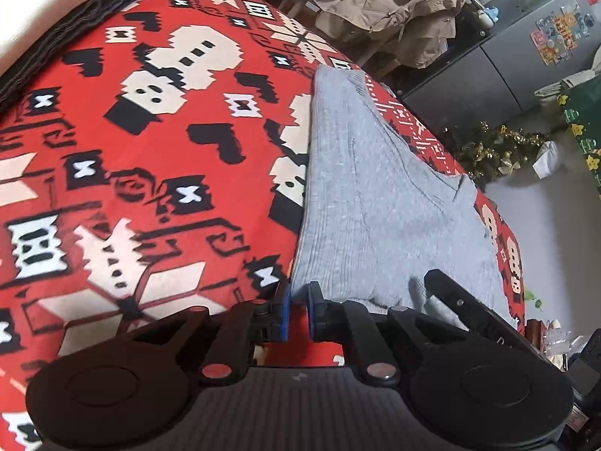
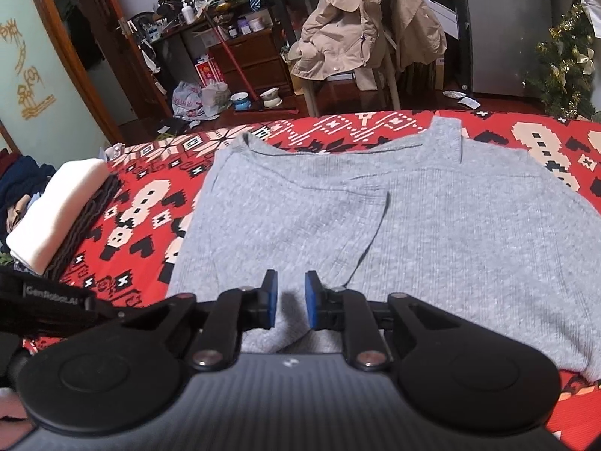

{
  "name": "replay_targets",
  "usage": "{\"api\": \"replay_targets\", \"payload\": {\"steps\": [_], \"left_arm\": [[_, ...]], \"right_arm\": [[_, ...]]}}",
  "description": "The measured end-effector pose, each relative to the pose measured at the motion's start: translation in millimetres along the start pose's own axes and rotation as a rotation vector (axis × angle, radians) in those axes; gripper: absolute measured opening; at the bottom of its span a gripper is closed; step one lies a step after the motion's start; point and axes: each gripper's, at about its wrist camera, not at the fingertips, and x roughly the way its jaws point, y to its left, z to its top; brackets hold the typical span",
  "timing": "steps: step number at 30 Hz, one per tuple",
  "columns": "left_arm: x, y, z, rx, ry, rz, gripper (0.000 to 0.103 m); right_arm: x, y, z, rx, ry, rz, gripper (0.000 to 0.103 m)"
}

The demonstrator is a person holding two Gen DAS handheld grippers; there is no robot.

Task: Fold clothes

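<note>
Lying flat on the red patterned blanket (image 2: 150,203), the grey knit top (image 2: 432,233) fills most of my right wrist view, its neckline at the far edge and one side already folded in over the body. My right gripper (image 2: 291,306) hangs over the near hem, pointing down at a slant; its blue pads (image 2: 311,306) stand a narrow gap apart with grey cloth showing below and between them, and they press on nothing that I can make out.

From the left wrist view the same top (image 1: 375,195) runs away from me as a long grey strip beside the blanket's (image 1: 150,150) pixel-like black, cream and red figures. My left gripper (image 1: 297,310) sits at the strip's near corner, jaws almost together, a thin slot between the blue pads (image 1: 286,312). The corner's edge reaches the pad tips, but I cannot tell whether it is pinched; red blanket shows through the slot lower down.

The top is ribbed, soft, with a thin dark seam line under the neck. Both grippers are matte black with round hubs and ridged bodies. At the blanket's far left lie a folded white piece (image 2: 56,210) and a dark ribbed one (image 2: 86,221) just beside it. A beige coat (image 2: 360,26) hangs over a chair beyond.
</note>
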Motion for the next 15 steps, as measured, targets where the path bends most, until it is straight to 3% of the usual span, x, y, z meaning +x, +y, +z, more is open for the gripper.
{"api": "replay_targets", "payload": {"steps": [7, 9, 10, 11, 13, 15], "left_arm": [[-29, -21, 6, -0.001, -0.113, -0.042, 0.009], [-37, -30, 11, -0.010, -0.183, -0.078, 0.017], [-40, -36, 12, -0.002, -0.221, -0.084, 0.031], [-43, -42, 13, 0.008, -0.259, -0.088, 0.043], [-50, -56, 14, 0.051, -0.325, -0.075, 0.050], [-54, -67, 12, 0.098, -0.373, -0.067, 0.062]], "right_arm": [[-12, -17, 5, 0.053, -0.077, 0.013, 0.018], [-16, -23, 7, 0.074, -0.109, 0.008, 0.020], [-19, -26, 8, 0.077, -0.125, 0.002, 0.021], [-22, -28, 9, 0.079, -0.140, 0.000, 0.028], [-29, -30, 12, 0.083, -0.179, -0.002, 0.042], [-37, -31, 14, 0.081, -0.227, -0.006, 0.066]]}}
